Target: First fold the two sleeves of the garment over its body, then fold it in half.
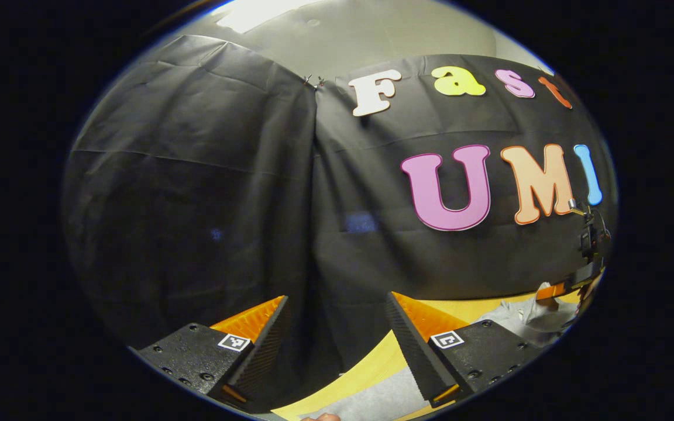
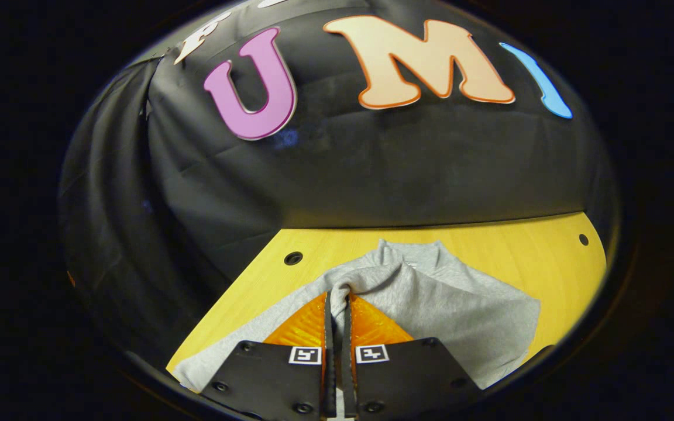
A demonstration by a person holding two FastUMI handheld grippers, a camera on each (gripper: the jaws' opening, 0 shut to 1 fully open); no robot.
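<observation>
Black cloth wall (image 2: 372, 169) behind yellow table (image 2: 512, 257)

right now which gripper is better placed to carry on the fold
Right. The right gripper is shut on a pinch of the grey garment over the wooden table, ready to carry it across. The left gripper hangs open, holding nothing.

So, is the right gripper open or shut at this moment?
Shut. In the right gripper view the right gripper has both fingers pressed together on a pinched ridge of the grey garment, which lies on the table.

No readable text or labels anywhere.
</observation>
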